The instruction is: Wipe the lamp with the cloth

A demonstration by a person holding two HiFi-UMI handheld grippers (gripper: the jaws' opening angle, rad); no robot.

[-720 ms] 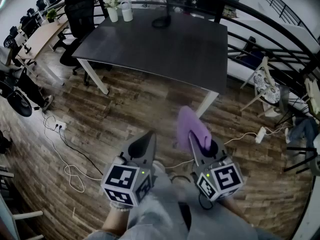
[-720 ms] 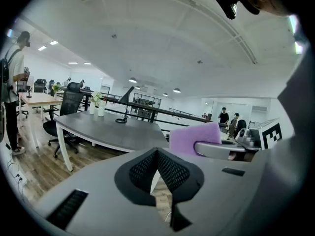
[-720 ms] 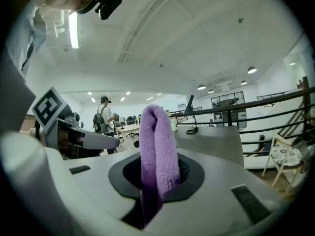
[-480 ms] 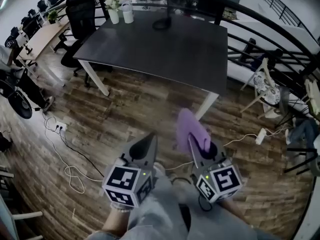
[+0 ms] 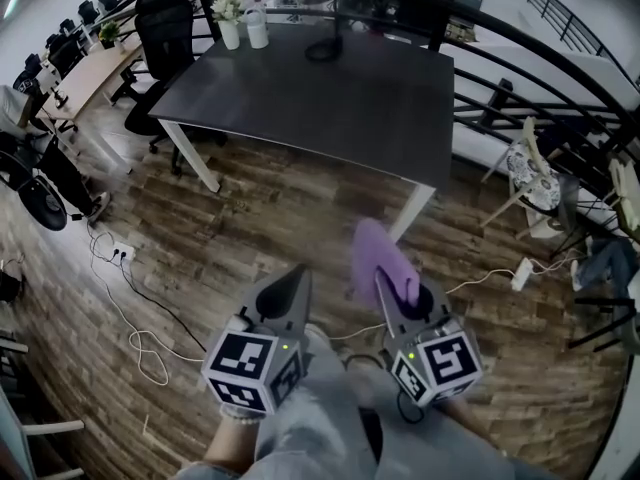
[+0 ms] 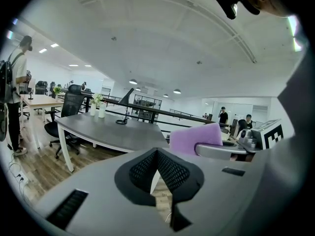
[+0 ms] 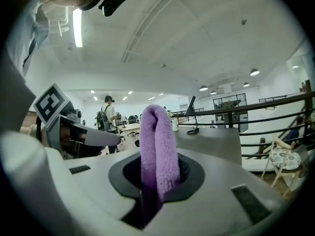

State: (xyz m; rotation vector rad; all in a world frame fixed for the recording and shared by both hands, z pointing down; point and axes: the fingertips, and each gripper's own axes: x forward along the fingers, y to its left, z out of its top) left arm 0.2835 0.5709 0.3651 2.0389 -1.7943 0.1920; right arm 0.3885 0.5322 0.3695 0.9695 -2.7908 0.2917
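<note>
Barely shifts from a moment ago, still clamping the purple cloth (image 5: 374,250) in the right gripper (image 5: 387,282), keeping the left gripper (image 5: 298,272) pinched shut on nothing, well short of the lamp (image 5: 324,40) at the table's (image 5: 330,103) far edge, so no wiping yet.

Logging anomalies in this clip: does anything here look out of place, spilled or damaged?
Nothing is spilled or damaged. The only untidy thing is loose cables sprawling over the wood floor. The purple cloth sits folded in the right claw.
</note>
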